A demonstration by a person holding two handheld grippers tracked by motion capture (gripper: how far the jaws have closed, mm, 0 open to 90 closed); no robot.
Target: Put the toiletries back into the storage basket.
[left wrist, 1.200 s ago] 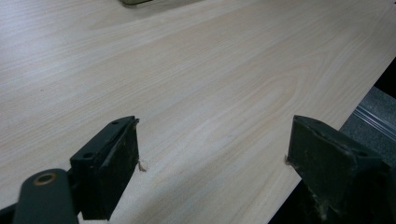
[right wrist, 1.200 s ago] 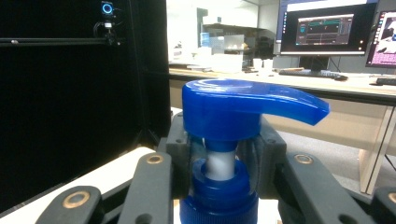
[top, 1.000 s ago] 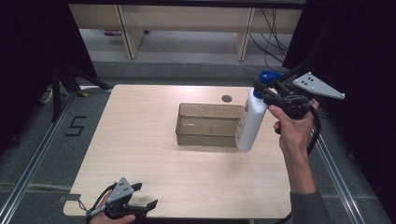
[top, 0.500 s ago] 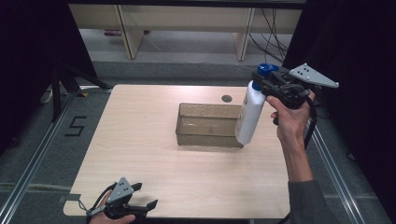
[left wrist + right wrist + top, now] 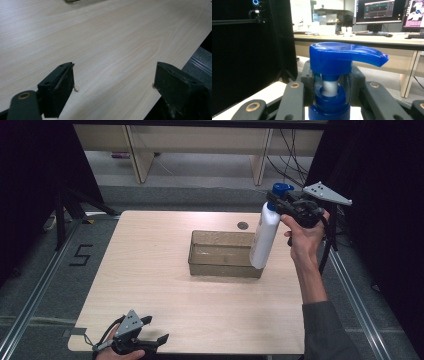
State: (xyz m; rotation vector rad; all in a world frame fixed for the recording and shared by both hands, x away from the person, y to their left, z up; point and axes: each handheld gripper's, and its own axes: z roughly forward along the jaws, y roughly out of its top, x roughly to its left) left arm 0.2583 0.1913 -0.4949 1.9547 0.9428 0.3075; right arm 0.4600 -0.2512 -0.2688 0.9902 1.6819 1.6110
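Above the bin's (image 5: pixel 222 254) right end, the right gripper (image 5: pixel 287 205) clamps its jaws on the pump bottle's (image 5: pixel 263 236) stiff neck, its smooth, probably heavy body hanging tilted, while the left gripper's (image 5: pixel 150 345) jaws gape.

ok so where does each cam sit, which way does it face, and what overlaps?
High view: above the person's side, looking forward and down on the table; shows both forearms, left gripper, right gripper.
Left gripper view: low over the tabletop, looking along its open jaws.
Right gripper view: level, facing desks and monitors; jaws clamp the pump bottle at its neck.
Shared: pump bottle in high and right gripper views.
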